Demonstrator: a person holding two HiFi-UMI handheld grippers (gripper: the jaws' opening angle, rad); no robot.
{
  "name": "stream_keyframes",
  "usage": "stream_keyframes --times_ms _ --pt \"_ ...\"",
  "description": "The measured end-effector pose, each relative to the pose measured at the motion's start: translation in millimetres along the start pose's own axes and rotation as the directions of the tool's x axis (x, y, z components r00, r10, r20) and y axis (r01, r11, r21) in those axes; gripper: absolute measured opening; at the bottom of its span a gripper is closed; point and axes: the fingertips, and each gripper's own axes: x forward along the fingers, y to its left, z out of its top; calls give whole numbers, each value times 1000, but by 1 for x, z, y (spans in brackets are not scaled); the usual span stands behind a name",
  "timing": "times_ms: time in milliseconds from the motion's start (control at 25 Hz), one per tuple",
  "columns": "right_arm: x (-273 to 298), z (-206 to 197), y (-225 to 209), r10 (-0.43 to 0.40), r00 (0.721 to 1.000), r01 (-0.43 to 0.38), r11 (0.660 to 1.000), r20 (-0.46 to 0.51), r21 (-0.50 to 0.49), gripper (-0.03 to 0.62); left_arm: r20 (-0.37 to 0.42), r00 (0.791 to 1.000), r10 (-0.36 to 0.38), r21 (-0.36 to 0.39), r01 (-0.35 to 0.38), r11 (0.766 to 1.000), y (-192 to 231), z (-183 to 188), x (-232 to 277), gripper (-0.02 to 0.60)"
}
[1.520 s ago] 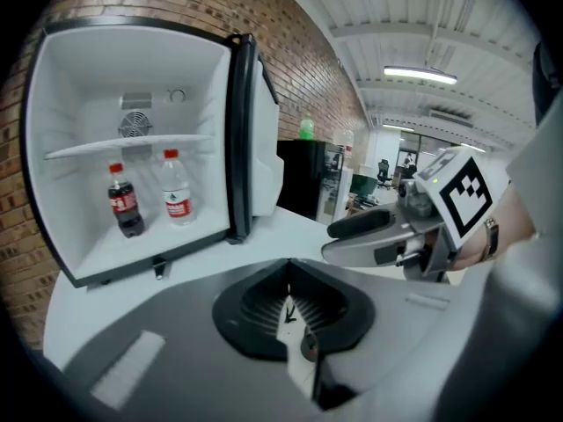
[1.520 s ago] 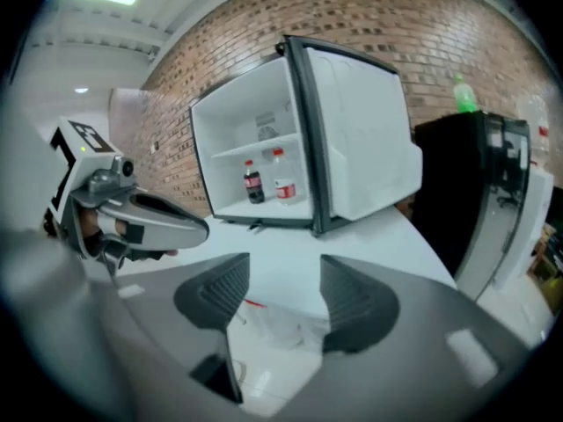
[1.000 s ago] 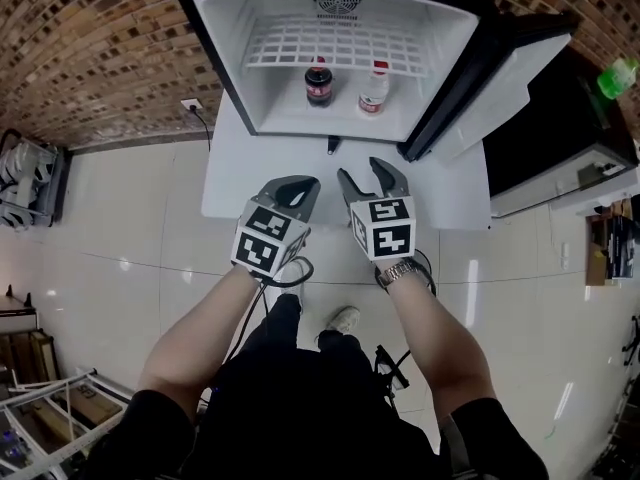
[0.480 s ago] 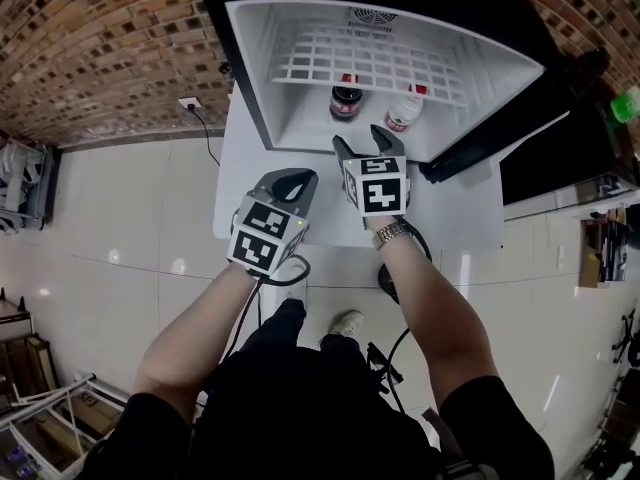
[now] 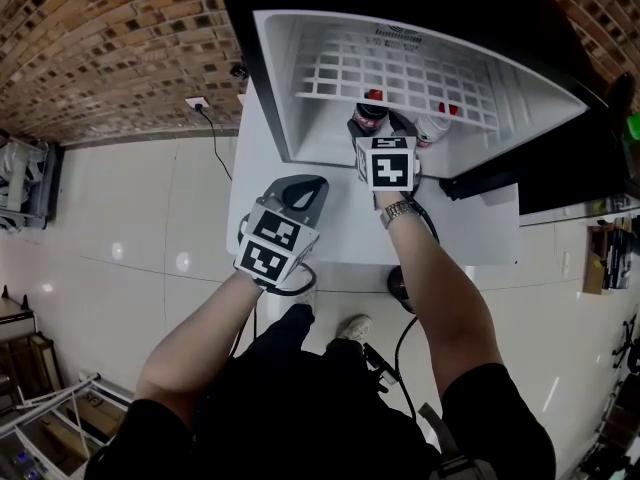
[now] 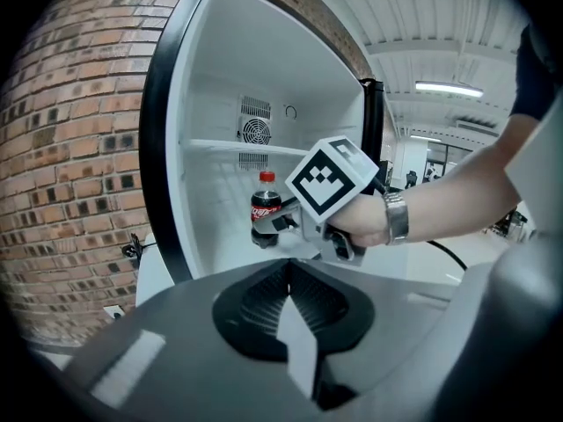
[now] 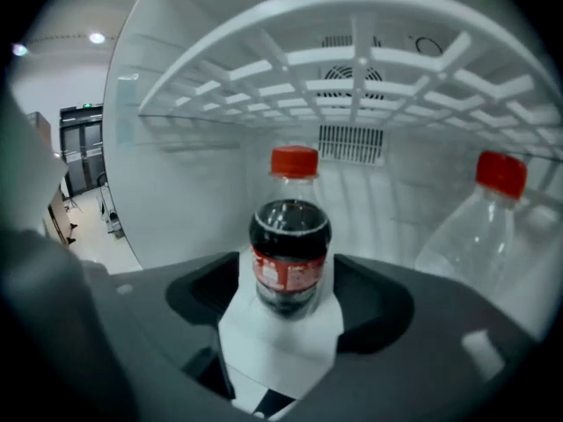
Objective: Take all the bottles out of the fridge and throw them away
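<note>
A small fridge (image 5: 300,108) stands open on a white stand. On its floor, under a wire shelf, stand a cola bottle (image 5: 369,113) with a red cap and a clear bottle (image 5: 438,126) to its right. My right gripper (image 5: 383,128) reaches inside; its jaws have just been opening and stand wide on either side of the cola bottle (image 7: 290,236), with a gap showing on both sides. The clear bottle (image 7: 479,231) is at the right. My left gripper (image 5: 303,186) hangs shut and empty in front of the fridge. From there I see the cola bottle (image 6: 265,202) and the right gripper (image 6: 271,228).
The wire shelf (image 5: 400,68) sits low over the bottles. The black fridge door (image 5: 565,163) hangs open at the right. The white stand (image 5: 300,243) juts out below the fridge. A wall socket (image 5: 197,103) with a cable is on the brick wall at the left.
Both grippers moved forward to the fridge. The right one went inside and its jaws now flank the cola bottle, wider apart than before. The left stopped short of the opening.
</note>
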Motion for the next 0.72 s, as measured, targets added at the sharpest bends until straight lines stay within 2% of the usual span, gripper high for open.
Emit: stream_keyframes --times_ms 360,720 --pt "19 5 -3 -30 999 30 999 14 9 310 -19 1000 18 -18 -18 1000 23 -11 -2 3" --pt "-39 -15 10 -6 999 5 999 48 32 307 -26 1000 -6 -11 6 1000 -1 -10 3 3"
